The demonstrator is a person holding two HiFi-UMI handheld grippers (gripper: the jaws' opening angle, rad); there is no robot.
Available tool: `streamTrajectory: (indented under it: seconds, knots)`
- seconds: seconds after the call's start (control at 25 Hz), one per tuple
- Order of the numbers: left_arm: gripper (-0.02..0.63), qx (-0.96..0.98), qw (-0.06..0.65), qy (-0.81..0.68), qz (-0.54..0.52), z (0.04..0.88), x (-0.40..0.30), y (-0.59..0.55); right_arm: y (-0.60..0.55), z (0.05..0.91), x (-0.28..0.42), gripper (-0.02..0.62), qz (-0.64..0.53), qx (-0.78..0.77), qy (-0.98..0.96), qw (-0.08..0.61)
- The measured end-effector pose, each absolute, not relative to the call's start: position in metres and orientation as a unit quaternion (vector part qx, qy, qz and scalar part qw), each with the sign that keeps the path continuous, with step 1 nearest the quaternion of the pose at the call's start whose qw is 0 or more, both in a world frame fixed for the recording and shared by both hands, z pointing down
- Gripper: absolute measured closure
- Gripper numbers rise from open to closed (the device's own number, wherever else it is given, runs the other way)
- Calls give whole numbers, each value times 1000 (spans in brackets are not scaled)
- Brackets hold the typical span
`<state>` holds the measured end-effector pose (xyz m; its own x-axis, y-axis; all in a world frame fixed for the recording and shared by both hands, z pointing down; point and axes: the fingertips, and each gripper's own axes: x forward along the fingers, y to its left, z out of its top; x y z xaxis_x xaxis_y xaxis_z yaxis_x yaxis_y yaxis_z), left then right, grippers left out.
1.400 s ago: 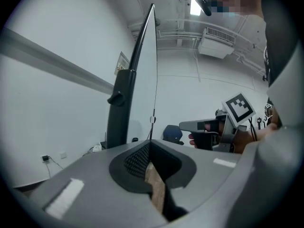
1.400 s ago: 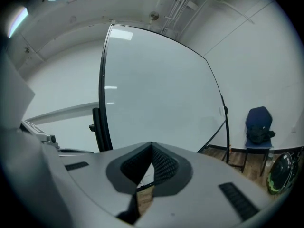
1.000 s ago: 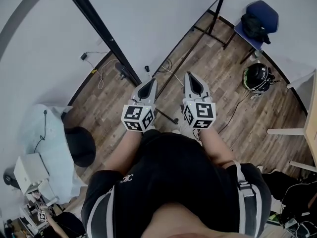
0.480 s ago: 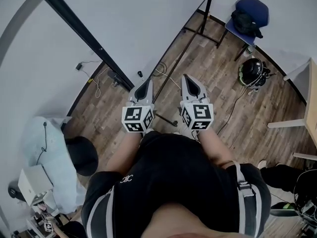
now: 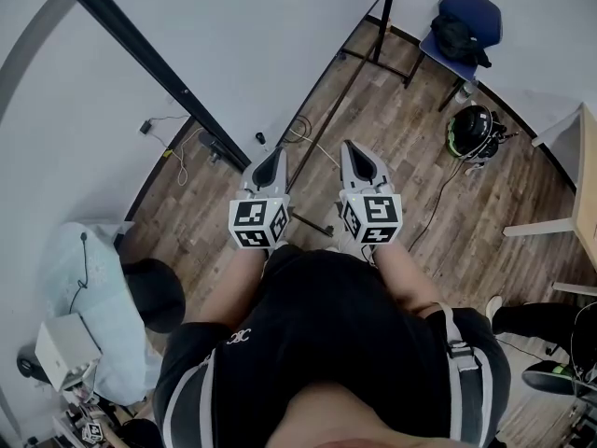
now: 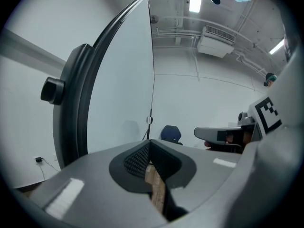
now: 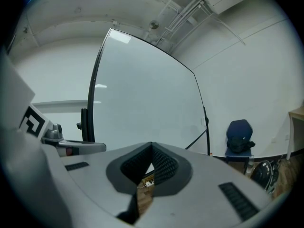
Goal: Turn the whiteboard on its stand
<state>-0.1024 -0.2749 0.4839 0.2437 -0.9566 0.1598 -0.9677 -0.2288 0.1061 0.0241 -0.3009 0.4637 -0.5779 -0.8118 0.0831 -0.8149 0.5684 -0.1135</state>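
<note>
Grey plastic jaws meet tip to tip on both tools: we hold the left gripper and the right gripper pinched closed with nothing between them. They sit side by side, roughly level and close in front of the body. Closed like this they offer blunt noses, which we judge suit pushing on a panel better than pinching it.

Straight ahead of both tips, not touched by either, stands the whiteboard. From the right gripper view its bare white face fills the space ahead and to that tool's left. The left gripper view sees it nearly edge-on. Beyond the left tool's left side rises the black upright of the stand, carrying a round knob, probably the pivot lock.

The board sits close to upright in its frame. A blank panel looks the same either way round, so this fits a board waiting to be swung over as well as one already swung and settled.

Further right of the right tool, a blue chair and a helmet sit on the wooden floor.
</note>
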Motion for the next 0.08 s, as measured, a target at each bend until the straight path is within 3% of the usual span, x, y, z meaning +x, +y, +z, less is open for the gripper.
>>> streamTrajectory:
  seconds: [0.08]
  knots:
    - [597, 784, 92, -613, 32, 484, -101, -275, -301, 463, 25, 591, 70, 459, -885, 11]
